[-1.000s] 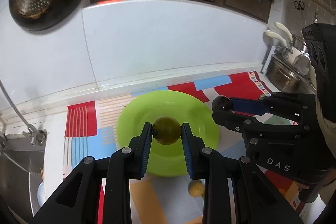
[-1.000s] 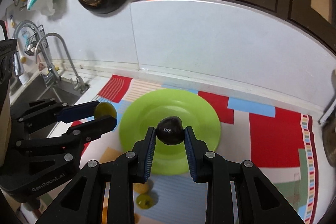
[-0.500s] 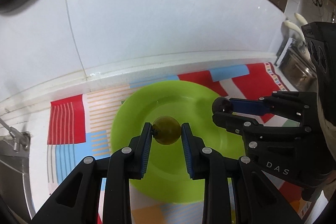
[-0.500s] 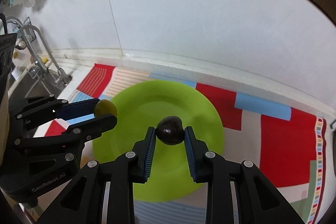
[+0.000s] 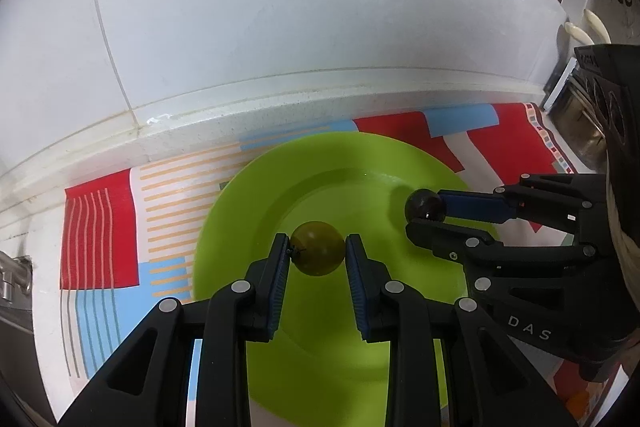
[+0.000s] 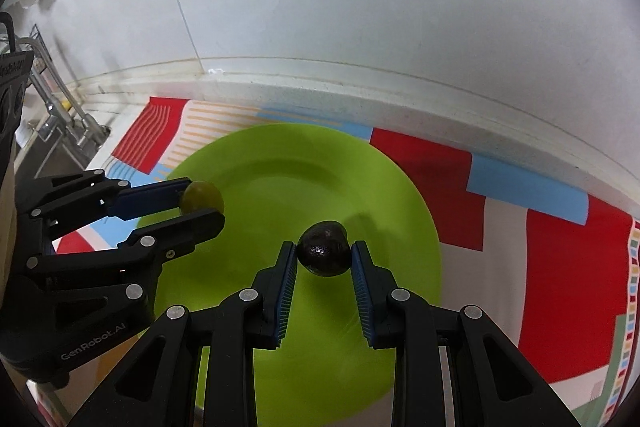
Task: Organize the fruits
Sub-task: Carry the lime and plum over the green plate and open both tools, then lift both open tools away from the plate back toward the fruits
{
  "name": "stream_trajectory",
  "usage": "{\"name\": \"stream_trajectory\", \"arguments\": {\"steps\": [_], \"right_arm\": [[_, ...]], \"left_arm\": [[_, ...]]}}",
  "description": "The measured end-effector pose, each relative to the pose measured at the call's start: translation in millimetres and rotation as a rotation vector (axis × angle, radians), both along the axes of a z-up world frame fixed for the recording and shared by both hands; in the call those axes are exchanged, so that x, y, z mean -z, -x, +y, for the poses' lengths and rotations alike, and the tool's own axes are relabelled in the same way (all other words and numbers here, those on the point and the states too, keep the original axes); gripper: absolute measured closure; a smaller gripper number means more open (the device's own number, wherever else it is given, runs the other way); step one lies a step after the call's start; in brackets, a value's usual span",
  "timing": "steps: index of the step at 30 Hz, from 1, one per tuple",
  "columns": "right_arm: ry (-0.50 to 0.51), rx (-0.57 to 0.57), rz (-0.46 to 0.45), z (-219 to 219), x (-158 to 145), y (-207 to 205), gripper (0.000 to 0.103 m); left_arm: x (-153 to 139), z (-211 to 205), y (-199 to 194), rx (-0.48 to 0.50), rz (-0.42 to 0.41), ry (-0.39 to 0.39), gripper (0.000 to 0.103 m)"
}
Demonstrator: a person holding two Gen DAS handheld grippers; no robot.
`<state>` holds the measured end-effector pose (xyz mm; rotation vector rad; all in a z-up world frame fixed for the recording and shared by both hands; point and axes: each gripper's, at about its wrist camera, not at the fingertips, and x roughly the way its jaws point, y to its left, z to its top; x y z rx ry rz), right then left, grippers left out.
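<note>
A lime-green plate [image 5: 352,163] [image 6: 256,147] lies on a colourful mat. In the left wrist view my left gripper [image 5: 318,253] is shut on a round olive-green fruit [image 5: 318,249] held over the plate's middle. My right gripper [image 5: 424,213] enters from the right, gripping a small dark fruit [image 5: 425,203]. The right wrist view has my right gripper [image 6: 324,254] shut on that dark fruit [image 6: 324,247] above the plate, while my left gripper [image 6: 202,205] comes in from the left with the green fruit [image 6: 202,195]. Nothing lies on the plate itself.
The red, blue and striped mat [image 5: 96,227] [image 6: 560,267] covers the counter up to a white tiled wall [image 5: 280,7]. A faucet and sink edge [image 6: 60,115] stand at the left. A dish rack with pots [image 5: 580,123] sits at the far right.
Both grippers have come down and forward toward the plate, which now looks larger and nearer. Each still grips its fruit; the loose fruits at the front have left view.
</note>
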<state>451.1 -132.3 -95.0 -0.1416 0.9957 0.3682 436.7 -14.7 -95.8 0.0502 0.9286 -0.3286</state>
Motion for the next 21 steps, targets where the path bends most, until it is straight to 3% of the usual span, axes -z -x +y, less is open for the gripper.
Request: {"name": "stream_trajectory", "arguments": {"steps": [7, 11, 21], "right_arm": [[0.005, 0.009, 0.0, 1.5, 4.6, -3.4, 0.073], [0.007, 0.022, -0.016, -0.8, 0.2, 1.0, 0.07], [-0.019, 0.048, -0.077, -8.4, -35.3, 34.2, 0.07]], "left_arm": [[-0.2, 1.1, -2.1, 0.004, 0.007, 0.005, 0.066], [-7.3, 5.1, 6.0, -0.012, -0.011, -0.006, 0.065], [-46.8, 12.9, 46.9, -0.03, -0.104, -0.002, 0.06]]}}
